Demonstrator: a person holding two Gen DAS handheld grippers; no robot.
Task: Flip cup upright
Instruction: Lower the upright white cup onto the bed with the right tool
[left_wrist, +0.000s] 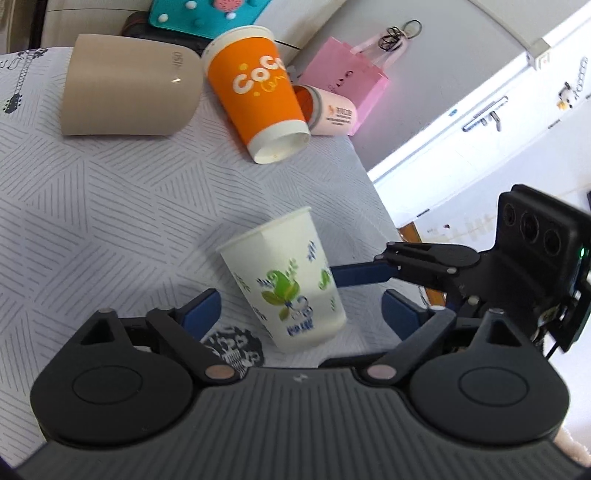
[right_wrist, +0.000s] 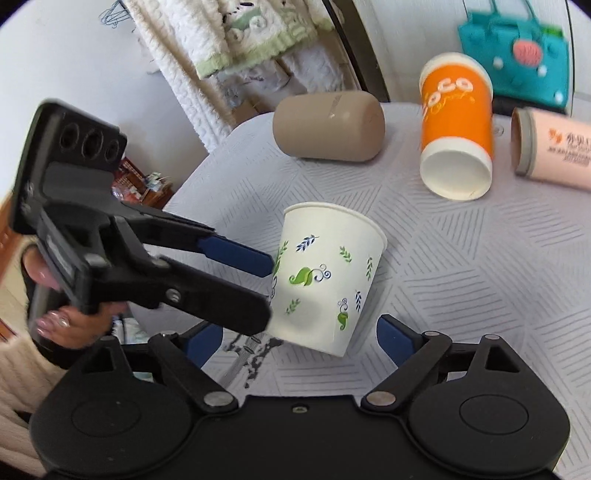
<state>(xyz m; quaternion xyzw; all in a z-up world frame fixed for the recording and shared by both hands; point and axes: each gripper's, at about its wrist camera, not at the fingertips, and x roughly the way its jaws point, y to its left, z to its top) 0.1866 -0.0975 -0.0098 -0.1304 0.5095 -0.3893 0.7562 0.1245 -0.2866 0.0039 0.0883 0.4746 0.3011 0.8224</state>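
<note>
In the left wrist view, the white cup (left_wrist: 286, 282) is being seen between the spread jaws of the left gripper (left_wrist: 297, 312) — ungripped, tilted. In the right wrist view, the cup (right_wrist: 325, 277) is lying between the right gripper's (right_wrist: 299, 338) parted jaws — touched by the left gripper (right_wrist: 264, 288), whose grip cannot be told here.

The table (left_wrist: 110, 206) wears a pale cloth with thin gray lines. A tan cup (left_wrist: 129, 85) lies on its side in the upper left of the left view. An orange cup (left_wrist: 258, 92) lies beside it, and a pink tube (left_wrist: 332, 110) lies just past that. A white cup (left_wrist: 284, 280) with green leaves is low in the middle.
</note>
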